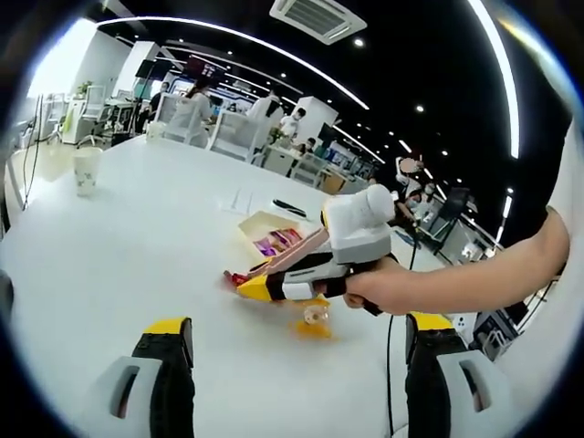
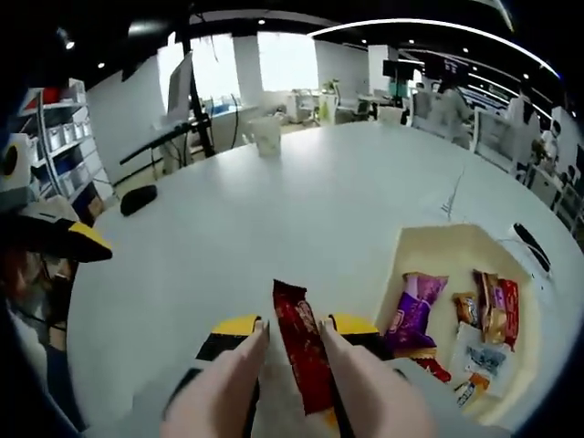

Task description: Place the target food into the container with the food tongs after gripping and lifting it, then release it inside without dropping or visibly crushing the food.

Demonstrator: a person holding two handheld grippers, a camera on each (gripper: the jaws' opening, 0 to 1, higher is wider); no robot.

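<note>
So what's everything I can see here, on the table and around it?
Round white table: one, carrying everything.
Cream shallow cardboard tray: one, right side in the right gripper view.
Wrapped snacks: several, purple, red, orange, white, in the tray.
Dark red snack packet: one, on the table between pink tong arms.
White paper cup: one, far side of the table.
Black pen-like item: one, beyond the tray.
Left gripper: yellow-tipped, open, above the table.
Right gripper: holding the tongs, in the person's hand.
</note>
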